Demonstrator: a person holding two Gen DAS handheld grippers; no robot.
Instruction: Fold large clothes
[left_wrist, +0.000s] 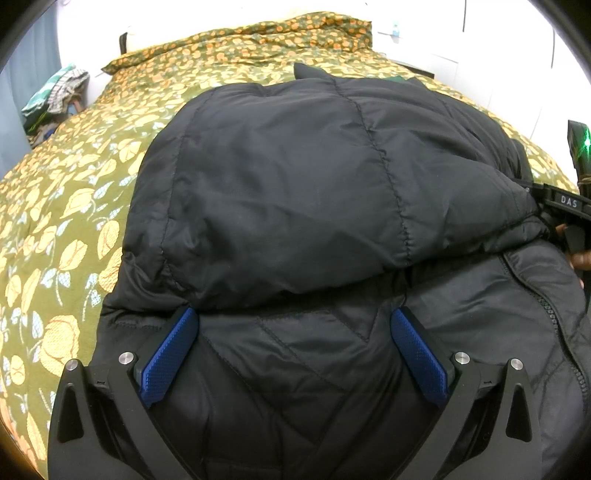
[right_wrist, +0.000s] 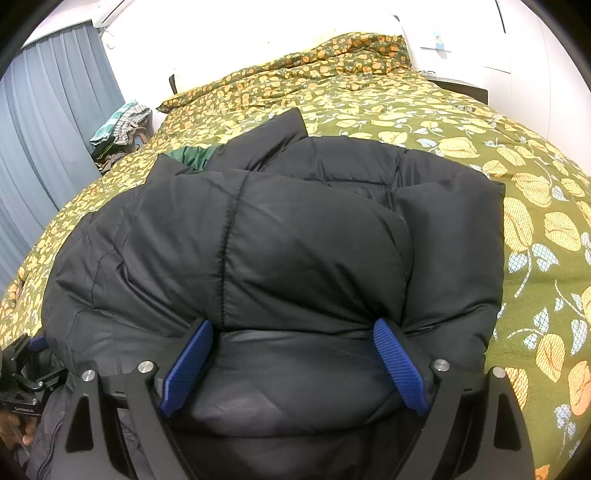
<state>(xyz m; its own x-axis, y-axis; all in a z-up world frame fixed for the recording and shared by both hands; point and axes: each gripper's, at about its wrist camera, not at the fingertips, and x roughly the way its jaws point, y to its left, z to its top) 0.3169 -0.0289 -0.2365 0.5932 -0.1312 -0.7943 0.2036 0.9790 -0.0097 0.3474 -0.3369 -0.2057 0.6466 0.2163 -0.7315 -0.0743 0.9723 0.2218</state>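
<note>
While both grippers gape, jacket lies between.

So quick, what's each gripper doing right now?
Left gripper: open, jaws wide over the black jacket.
Right gripper: open, also over the jacket.

left wrist: close above jacket, angled down past its jaws toward bedhead | right wrist: same, alongside | shared: jacket, bed
</note>
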